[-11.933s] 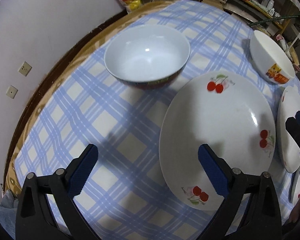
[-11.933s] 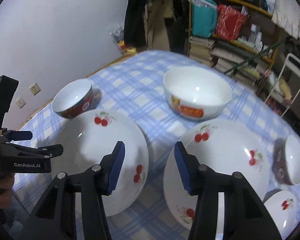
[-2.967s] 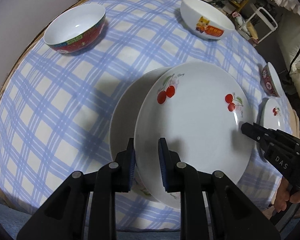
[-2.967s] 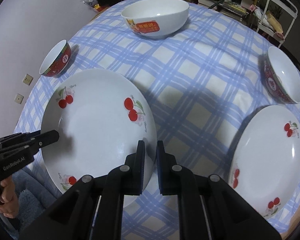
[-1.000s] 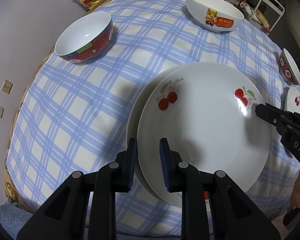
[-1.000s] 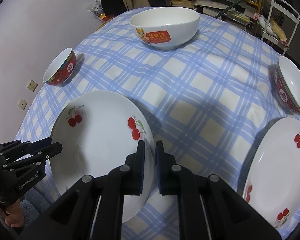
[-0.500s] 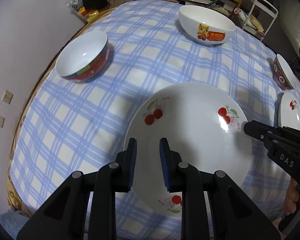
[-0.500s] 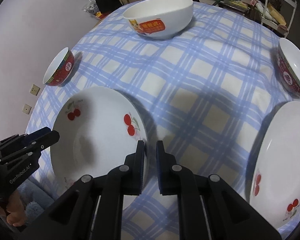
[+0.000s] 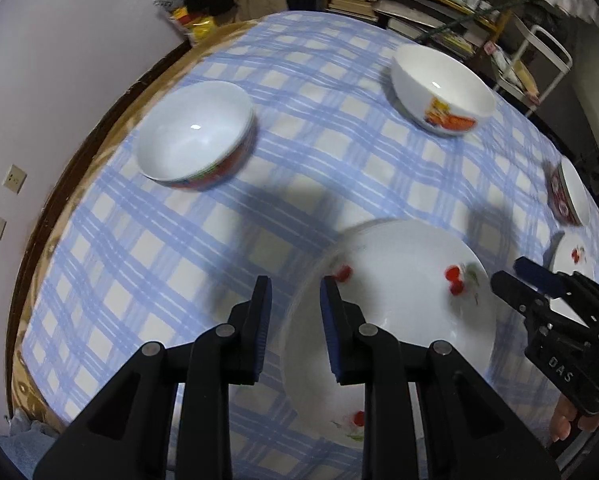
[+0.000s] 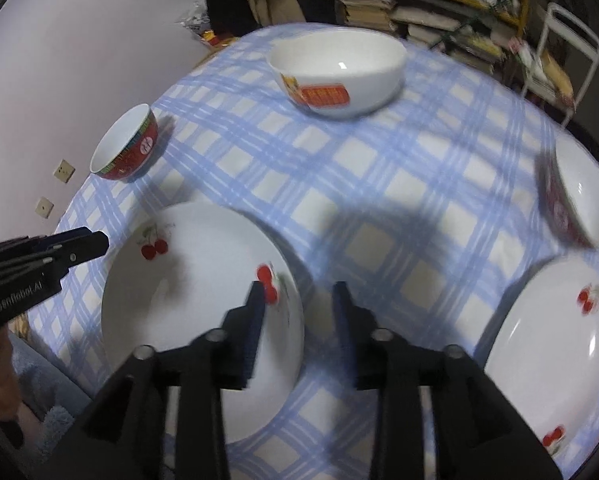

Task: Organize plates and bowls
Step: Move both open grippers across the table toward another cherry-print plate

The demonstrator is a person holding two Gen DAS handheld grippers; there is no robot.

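A big white cherry plate [image 9: 403, 320] [image 10: 191, 292] lies flat on the checked cloth, hiding whatever is under it. My left gripper [image 9: 295, 316] [image 10: 87, 242] hovers over its left rim with the jaws opening, cloth and a blurred rim edge showing in the gap and no pad pressing on it. My right gripper [image 10: 299, 296] [image 9: 511, 276] hangs over the plate's right rim, jaws opening, nothing gripped. A second cherry plate [image 10: 551, 352] lies to the right. A red bowl [image 9: 195, 144] [image 10: 125, 148] stands at the far left.
A large white bowl with a cartoon label [image 9: 443, 88] [image 10: 335, 68] stands at the back. A red-patterned bowl [image 9: 571, 196] [image 10: 579, 200] sits at the right edge. The round table's rim [image 9: 99, 120] runs close to the wall. Cluttered shelves stand behind.
The right jaws have spread off the plate's rim. The left gripper has lifted and let go of the other rim. The upper plate settled squarely over the lower one.
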